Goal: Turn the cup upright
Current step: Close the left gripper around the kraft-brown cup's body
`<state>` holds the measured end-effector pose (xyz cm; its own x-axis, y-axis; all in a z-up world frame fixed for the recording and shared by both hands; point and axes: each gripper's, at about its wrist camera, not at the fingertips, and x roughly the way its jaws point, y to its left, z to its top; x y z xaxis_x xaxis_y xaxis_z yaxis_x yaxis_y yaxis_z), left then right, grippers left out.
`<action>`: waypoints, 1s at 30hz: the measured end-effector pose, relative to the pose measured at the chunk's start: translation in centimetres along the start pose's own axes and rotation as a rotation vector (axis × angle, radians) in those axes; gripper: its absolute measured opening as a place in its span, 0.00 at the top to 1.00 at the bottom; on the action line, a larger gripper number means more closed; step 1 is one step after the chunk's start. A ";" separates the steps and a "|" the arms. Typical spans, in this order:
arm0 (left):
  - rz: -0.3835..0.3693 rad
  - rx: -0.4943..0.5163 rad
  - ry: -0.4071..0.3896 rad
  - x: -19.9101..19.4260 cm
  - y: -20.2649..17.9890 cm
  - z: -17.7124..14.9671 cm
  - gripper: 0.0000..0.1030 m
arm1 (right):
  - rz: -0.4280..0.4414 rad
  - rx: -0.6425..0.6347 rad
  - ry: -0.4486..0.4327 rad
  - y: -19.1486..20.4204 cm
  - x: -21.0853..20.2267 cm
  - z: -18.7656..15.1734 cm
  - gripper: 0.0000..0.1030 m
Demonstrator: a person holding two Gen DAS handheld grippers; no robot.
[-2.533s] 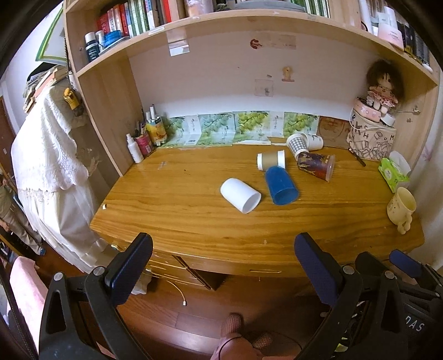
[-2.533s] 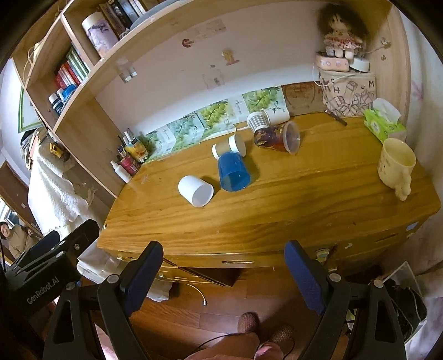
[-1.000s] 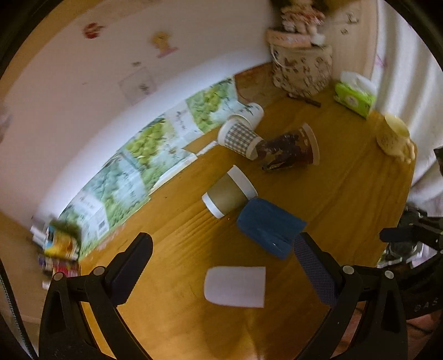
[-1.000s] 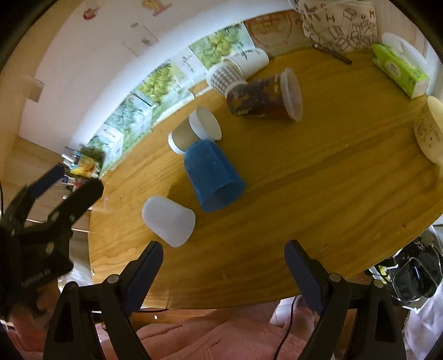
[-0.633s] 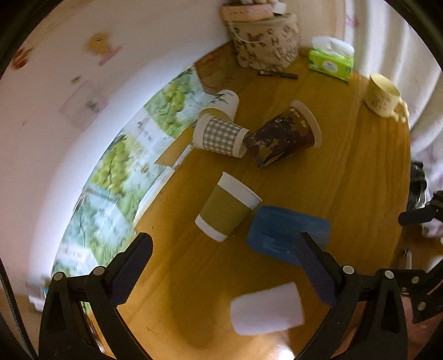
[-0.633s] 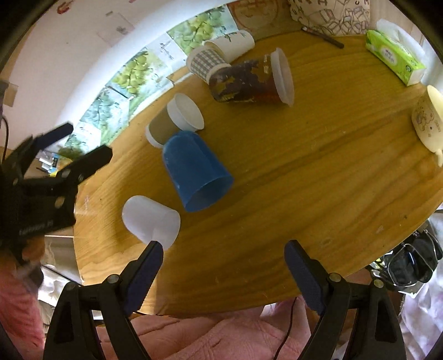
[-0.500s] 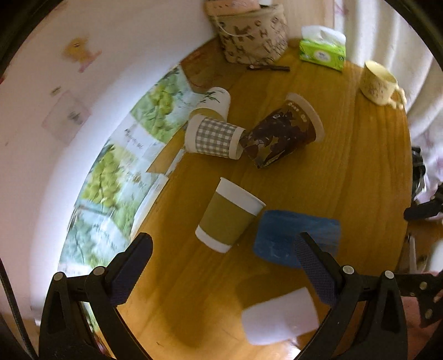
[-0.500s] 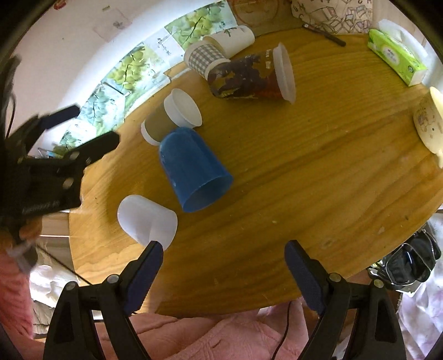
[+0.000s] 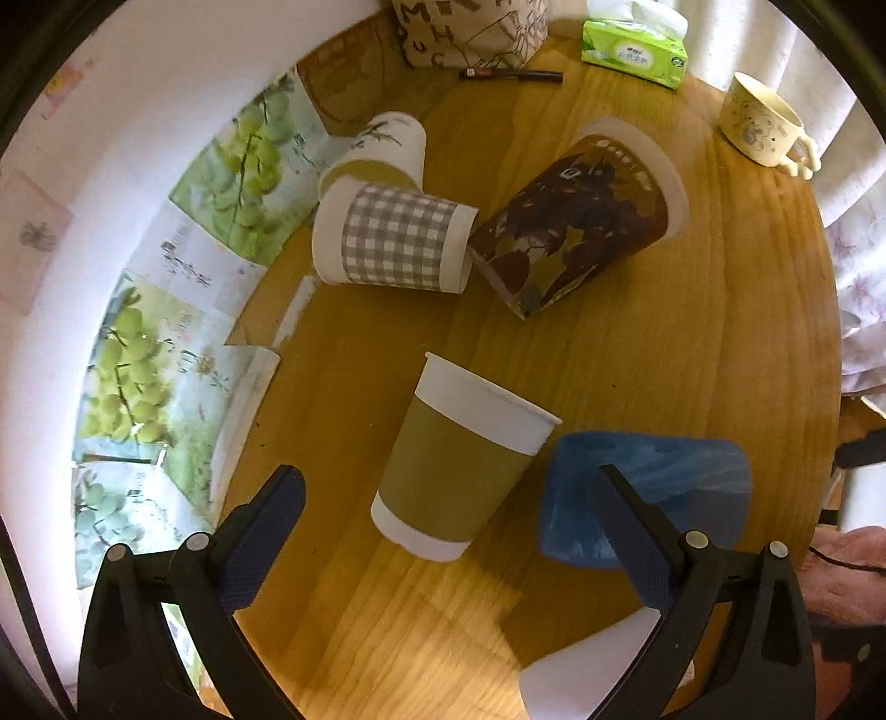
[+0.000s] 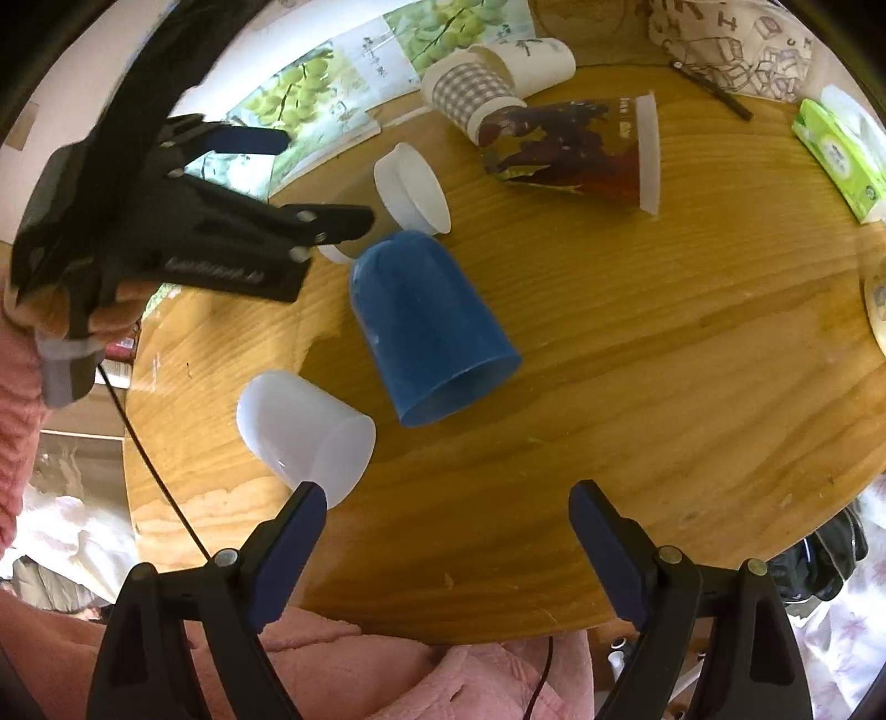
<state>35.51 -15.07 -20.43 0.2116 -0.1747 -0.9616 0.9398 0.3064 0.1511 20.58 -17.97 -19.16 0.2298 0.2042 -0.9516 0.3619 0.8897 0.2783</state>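
Note:
Several cups lie on their sides on the wooden desk (image 9: 720, 343). A brown paper cup with white rim (image 9: 459, 471) lies just ahead of my open left gripper (image 9: 448, 498), between its fingers in that view; it also shows in the right wrist view (image 10: 407, 191), beside the left gripper (image 10: 310, 183). A blue plastic cup (image 10: 432, 332) and a white plastic cup (image 10: 304, 432) lie ahead of my open, empty right gripper (image 10: 448, 515). The blue cup also shows in the left wrist view (image 9: 653, 493).
A checked paper cup (image 9: 393, 243), a white printed cup (image 9: 382, 149) and a dark patterned cup (image 9: 581, 221) lie further back. A cream mug (image 9: 764, 127), a green tissue pack (image 9: 637, 50), a pen (image 9: 509, 75) and grape-print papers (image 9: 166, 332) edge the desk.
My left gripper has moved in from in front of the desk to just over the brown paper cup. My right gripper has come closer over the blue and white cups. No cup has moved.

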 end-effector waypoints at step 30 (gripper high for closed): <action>-0.199 -0.095 0.083 5.5 0.8 3.0 0.19 | -0.023 0.088 0.039 -1.5 0.9 -1.2 0.12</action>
<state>38.19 -18.61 -24.94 -0.0022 -0.1643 -0.9864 0.9306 0.3607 -0.0622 19.21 -18.66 -20.60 0.1854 0.2017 -0.9617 0.4447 0.8555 0.2651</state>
